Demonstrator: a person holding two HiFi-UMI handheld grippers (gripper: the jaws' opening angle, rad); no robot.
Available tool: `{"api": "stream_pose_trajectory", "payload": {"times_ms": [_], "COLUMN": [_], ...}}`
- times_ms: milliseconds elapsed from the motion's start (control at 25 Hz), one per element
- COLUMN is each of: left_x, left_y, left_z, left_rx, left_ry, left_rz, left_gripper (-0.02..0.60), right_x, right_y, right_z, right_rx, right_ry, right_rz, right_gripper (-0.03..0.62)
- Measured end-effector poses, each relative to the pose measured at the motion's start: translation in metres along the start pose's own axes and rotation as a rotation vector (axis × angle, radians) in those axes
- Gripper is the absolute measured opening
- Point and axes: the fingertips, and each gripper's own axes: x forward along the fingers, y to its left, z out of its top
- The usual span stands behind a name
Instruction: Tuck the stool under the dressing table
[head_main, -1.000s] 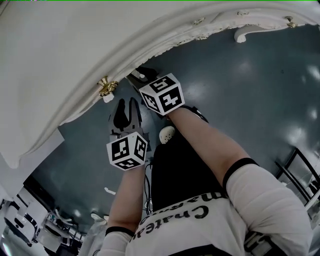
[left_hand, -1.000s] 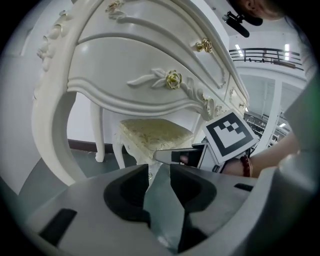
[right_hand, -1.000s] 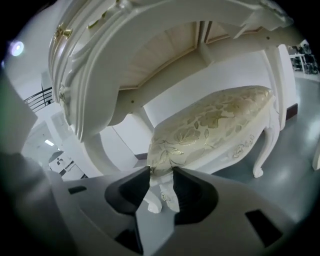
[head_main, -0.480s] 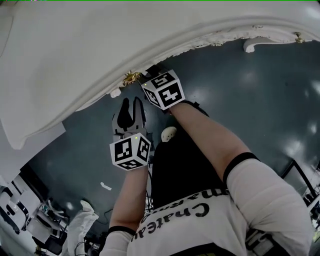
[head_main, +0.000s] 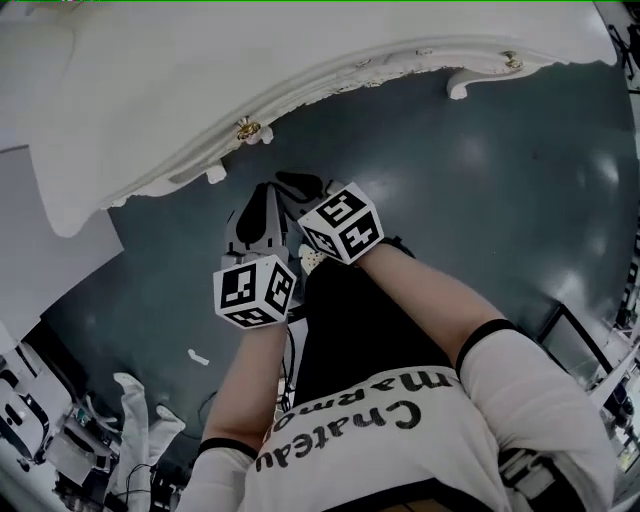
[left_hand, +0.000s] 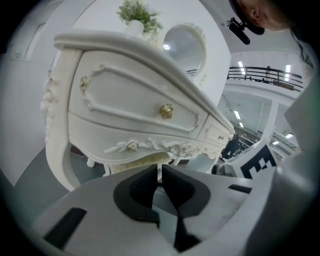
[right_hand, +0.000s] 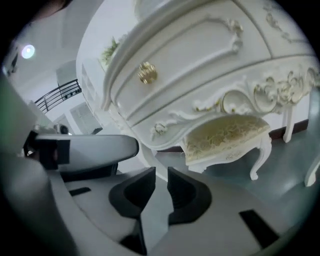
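Words on the shirt: the person's white shirt (head_main: 400, 440) has black letters, seen upside down from the head view; they read "Chateau" and then a word that starts "Marm", and its end is hard to read
Marks on the cubes: each marker cube (head_main: 255, 290) has black and white squares, not letters
Stool: the stool (right_hand: 225, 136) sits tucked under the dressing table (right_hand: 200, 60), with its pale patterned seat just below the curly carved edge
Left gripper: the left gripper (left_hand: 159, 172) is closing; its two dark jaws are almost together and nothing is between them
Right gripper: the right gripper (right_hand: 161, 176) is closing too; a thin gap shows between its jaws and nothing is in it
Where the grippers are: both are held up in front of the table and touch neither the table nor the stool
Hidden from the head view: the big white table top covers the stool, so it cannot be seen there
Cut off: the table top runs off the top and left of the head view
Partly seen: in the right gripper view only two curved stool legs show; in the left gripper view only a strip of the seat peeks out
Hard to make out: the room far behind the table is small and bent
Also there: a gold knob (left_hand: 166, 111), a green plant (left_hand: 137, 15) and a round mirror (left_hand: 185, 45) on the table, and a dark shiny floor (head_main: 480, 180)
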Motion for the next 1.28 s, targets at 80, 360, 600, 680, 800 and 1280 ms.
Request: {"api": "stream_pose_trajectory", "payload": {"times_ms": [80,360,600,680,800,1280], "left_x": [-0.014,-0.051,-0.105,-0.12,-0.136,-0.185], "left_y": [-0.02,-0.057,-0.105,-0.121,-0.141,-0.195], "left_z": [0.023,0.119,0.214,0.246,0.294,0.371], "left_rx": [0.034,0.082,0.11,0.137,0.187,0.209], "left_ry": [-0.011,-0.101,-0.218,-0.266,-0.332,-0.471], "left_rz": [-0.042,-0.088,-0.142,-0.163,-0.181,-0.192], "left_gripper": [0.045,0.044,0.043,0.041,0.04,0.04], "right_x": [-0.034,-0.134,-0.201,-0.219,-0.245,-0.355], "right_y": [0.012,0.038,0.091,0.107,0.127,0.149], "right_z": [0.021,0.14,0.237,0.268,0.316,0.397], "right_rx": [0.001,0.001,-0.078,-0.132,-0.222,-0.328], "right_ry": [-0.043,-0.257,-0.372,-0.406,-0.464,-0.613], "right_rz": [0.001,-0.026,-0.026,-0.028,-0.015,0.007], "right_gripper": [0.08,0.06,0.058,0.058,0.054,0.052]}}
